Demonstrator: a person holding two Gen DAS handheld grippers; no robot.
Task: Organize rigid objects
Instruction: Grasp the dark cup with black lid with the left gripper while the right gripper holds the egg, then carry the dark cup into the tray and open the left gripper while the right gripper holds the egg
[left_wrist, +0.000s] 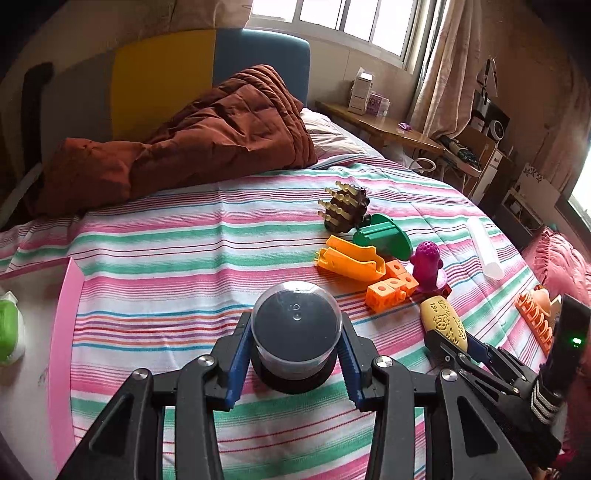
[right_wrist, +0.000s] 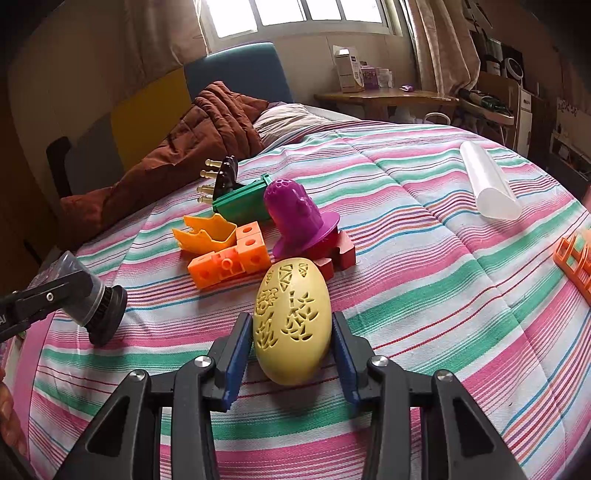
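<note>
Two grippers worked over a striped bedspread (left_wrist: 155, 258), each with a toy between its fingers.

The bed took up most of the room, a rumpled rust-brown quilt (left_wrist: 207, 133) heaped at its head and a pink tray (left_wrist: 62, 332) at the left edge. Near the middle lay a cluster of toys: a green piece (right_wrist: 240, 201), an orange scoop (right_wrist: 207, 234) touching orange cubes (right_wrist: 236, 260), a purple perforated cone (right_wrist: 295, 218) upright on a red block (right_wrist: 341, 253), with a clear tube (right_wrist: 487, 184) lying well apart to the right. The left gripper (left_wrist: 295, 350) was closed about a dark capsule with a clear dome (left_wrist: 295, 325), its black base on the sheet. The right gripper (right_wrist: 291, 339) pinched a yellow carved egg (right_wrist: 291, 321) between its blue pads, just in front of the cluster.
</note>
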